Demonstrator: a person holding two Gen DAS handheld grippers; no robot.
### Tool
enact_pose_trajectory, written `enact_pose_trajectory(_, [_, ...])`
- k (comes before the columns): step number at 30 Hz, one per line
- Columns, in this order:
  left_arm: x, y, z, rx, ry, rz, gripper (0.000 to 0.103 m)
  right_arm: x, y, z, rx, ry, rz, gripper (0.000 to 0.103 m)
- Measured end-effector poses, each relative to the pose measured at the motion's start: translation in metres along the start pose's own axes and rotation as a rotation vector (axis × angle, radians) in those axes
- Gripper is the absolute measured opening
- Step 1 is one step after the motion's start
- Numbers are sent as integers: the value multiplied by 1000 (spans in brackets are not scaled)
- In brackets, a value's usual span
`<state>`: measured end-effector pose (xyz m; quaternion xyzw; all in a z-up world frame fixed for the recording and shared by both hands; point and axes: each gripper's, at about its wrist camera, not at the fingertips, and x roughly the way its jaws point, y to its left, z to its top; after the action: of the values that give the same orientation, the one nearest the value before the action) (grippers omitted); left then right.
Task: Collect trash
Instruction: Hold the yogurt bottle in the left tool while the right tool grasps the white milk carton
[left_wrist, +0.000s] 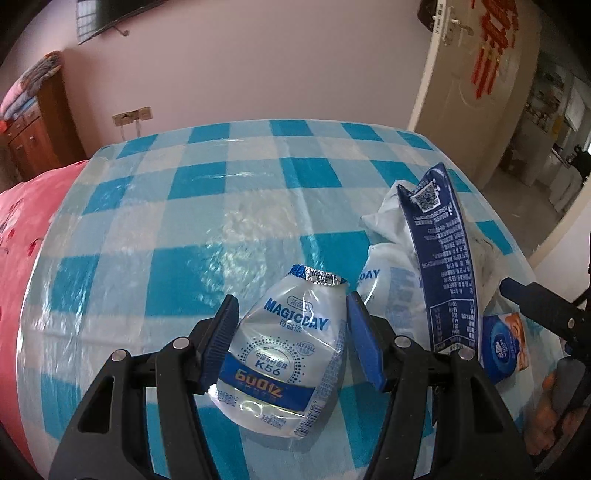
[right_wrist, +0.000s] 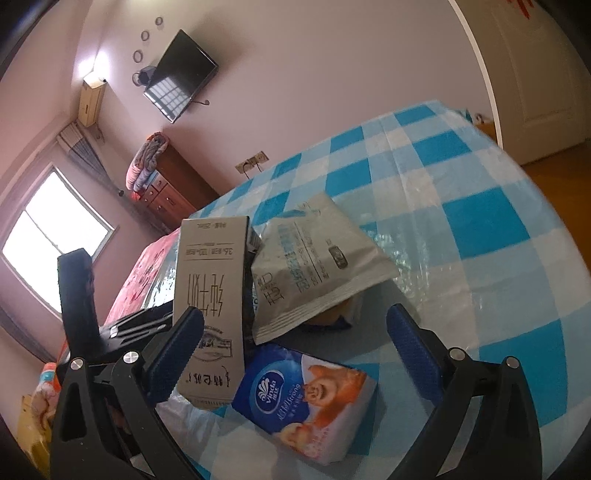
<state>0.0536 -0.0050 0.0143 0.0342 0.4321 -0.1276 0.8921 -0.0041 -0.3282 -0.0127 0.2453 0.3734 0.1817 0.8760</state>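
A crushed clear MAGICDAY bottle (left_wrist: 284, 354) lies on the blue-checked table (left_wrist: 221, 206) between the fingers of my left gripper (left_wrist: 291, 325). The jaws stand open around it, with a gap on the right side. My right gripper (right_wrist: 295, 328) is open over a blue Vinda tissue pack (right_wrist: 303, 402). A milk carton (right_wrist: 212, 310) stands by its left finger; in the left wrist view the carton (left_wrist: 443, 266) shows dark blue. A grey foil pouch (right_wrist: 314, 266) leans behind the tissue pack. A white plastic bag (left_wrist: 388, 236) lies behind the carton.
The table's checked plastic cover (right_wrist: 480, 206) spreads to the right. A bed with a pink cover (left_wrist: 26, 221) is left of the table. A wooden dresser (right_wrist: 177, 192), a wall TV (right_wrist: 181, 74) and a door (left_wrist: 476, 66) stand beyond.
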Motion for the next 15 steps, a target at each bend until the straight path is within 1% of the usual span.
enact_pose_trajectory(4, [-8,1,-10,-15,-20,51,61,-3,7,-1,-29,-4,31,98])
enact_pose_trajectory(7, [-13,2,-15,-15,-26,76,61,-4,15,-2,-62,-6,38,98])
enact_pose_trajectory(9, [-13,1,-20,-9,-11,90,61,-5,20,-3,-67,-3,74,98])
enact_pose_trajectory(11, [-12,3,-24,-14,-1,92,61,-6,25,-4,-80,-5,102,98])
enact_pose_trajectory(15, [-17,2,-30,-23,-9,89,61,-4,34,-7,-90,3,157,98])
